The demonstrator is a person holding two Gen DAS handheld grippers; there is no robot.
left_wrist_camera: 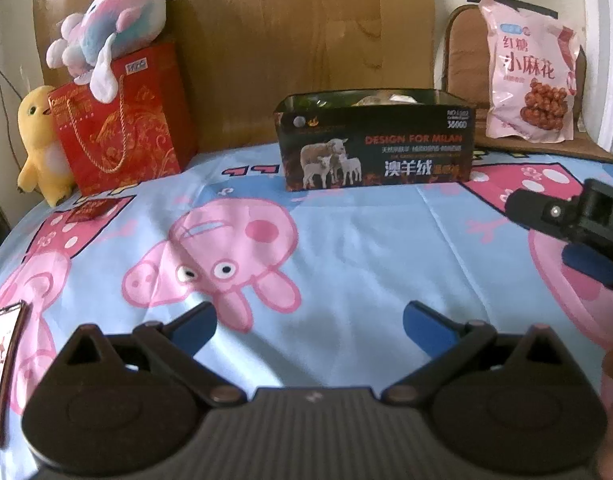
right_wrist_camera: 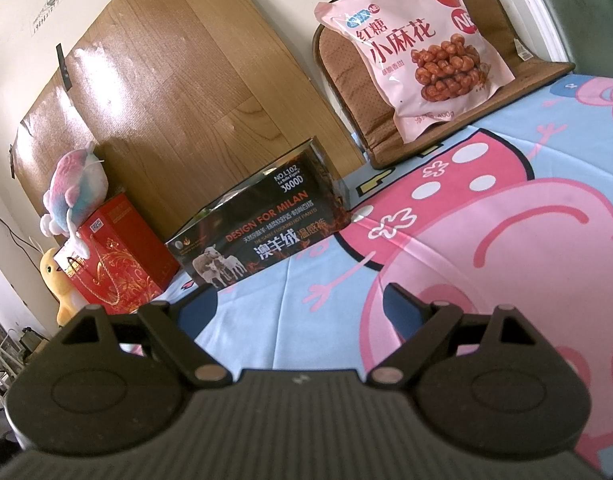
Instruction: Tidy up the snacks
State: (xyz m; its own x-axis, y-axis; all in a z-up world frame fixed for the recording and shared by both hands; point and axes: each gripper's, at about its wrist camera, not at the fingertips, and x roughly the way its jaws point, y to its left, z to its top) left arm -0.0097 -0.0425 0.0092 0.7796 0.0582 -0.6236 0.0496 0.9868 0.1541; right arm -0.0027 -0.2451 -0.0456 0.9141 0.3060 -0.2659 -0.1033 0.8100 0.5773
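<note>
Both jaws wide, empty: left gripper [left_wrist_camera: 309, 320], right gripper [right_wrist_camera: 302, 300] face open black cardboard box [left_wrist_camera: 376, 146] (likely snack bin); pink snack bag [right_wrist_camera: 418, 48] awaits.

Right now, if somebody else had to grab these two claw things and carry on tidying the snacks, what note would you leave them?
Left gripper: open, empty, low over the bedsheet.
Right gripper: open, empty, also above the sheet.
Black box: open-topped, at the far side of the bed; something lies inside, contents unclear.
Pink snack bag: propped on the brown cushion, to the right behind the box.
Left to do: probably pick up the bag and put it in the box.
</note>
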